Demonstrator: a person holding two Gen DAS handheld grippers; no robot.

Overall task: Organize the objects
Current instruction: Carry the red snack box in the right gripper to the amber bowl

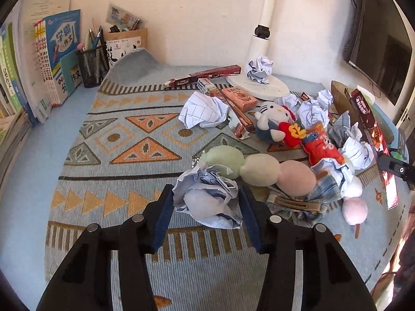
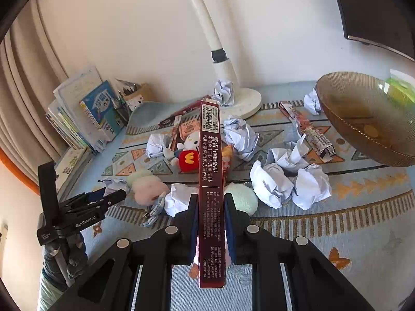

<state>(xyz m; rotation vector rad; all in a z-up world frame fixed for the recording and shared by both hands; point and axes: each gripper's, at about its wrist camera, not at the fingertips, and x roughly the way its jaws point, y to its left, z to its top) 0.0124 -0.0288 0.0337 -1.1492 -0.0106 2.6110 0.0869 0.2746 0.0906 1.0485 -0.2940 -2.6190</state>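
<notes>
1. Currently the left hand-held gripper sits partly open around a crumpled paper ball; both blue pads touch the ball's sides, and the ball rests on the patterned cloth covering the surface.
2. Ball lies just in front of a three-ball plush skewer, touching its green end.
3. Right hand-held gripper is clamped tight on a narrow dark-red box, held edge-on above the clutter and pointing away from the camera.
4. Left wrist view only: mesh pen holder, wall-mounted screen, denim hair clip.
5. Right wrist view only: amber glass bowl at right, plus the left hand-held gripper seen from the side, low left, with a gloved hand under it.
6. Both views: white lamp base, Hello Kitty plush, more paper balls, book stack.
</notes>
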